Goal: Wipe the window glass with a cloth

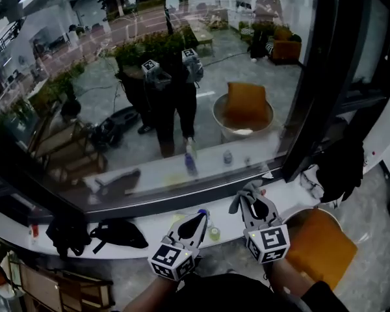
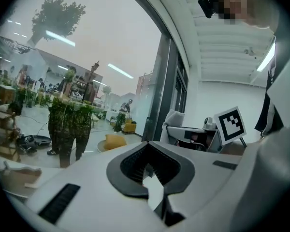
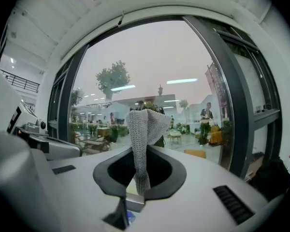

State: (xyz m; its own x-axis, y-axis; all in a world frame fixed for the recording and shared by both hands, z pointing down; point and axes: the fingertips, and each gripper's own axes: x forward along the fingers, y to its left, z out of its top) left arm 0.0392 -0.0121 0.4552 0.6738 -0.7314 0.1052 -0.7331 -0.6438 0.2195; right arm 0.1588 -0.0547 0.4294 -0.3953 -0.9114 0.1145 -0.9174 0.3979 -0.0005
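- The right gripper (image 1: 252, 200) has its jaws clenched on a grey knit cloth (image 3: 145, 124). A folded tuft of the cloth stands up past the jaw tips.
- The left gripper (image 1: 202, 214) is low beside it over the white sill (image 1: 157, 226). Its jaws are pressed together with nothing between them, so it has no part in the wiping.
- Both grippers sit below the bottom frame of the window glass (image 1: 182, 77), and the cloth looks clear of the pane. The step in hand is probably lifting the cloth up to the glass.
- To do it well, bring the loose tuft to the pane first, not the hard jaw tips. Tilt the right gripper so the cloth flattens against the glass.
- Only a narrow fold sticks out, so each pass covers a thin strip. Overlapping strokes probably work best, run from the top down and side to side.
- Press lightly and evenly. A hard push could fold the tuft back and let the jaws scrape the pane.
- Stop each stroke short of the dark window post (image 1: 312, 77) at the right so the cloth does not snag.
- Hold the left gripper away from the small green-topped item (image 1: 214, 233) on the sill.
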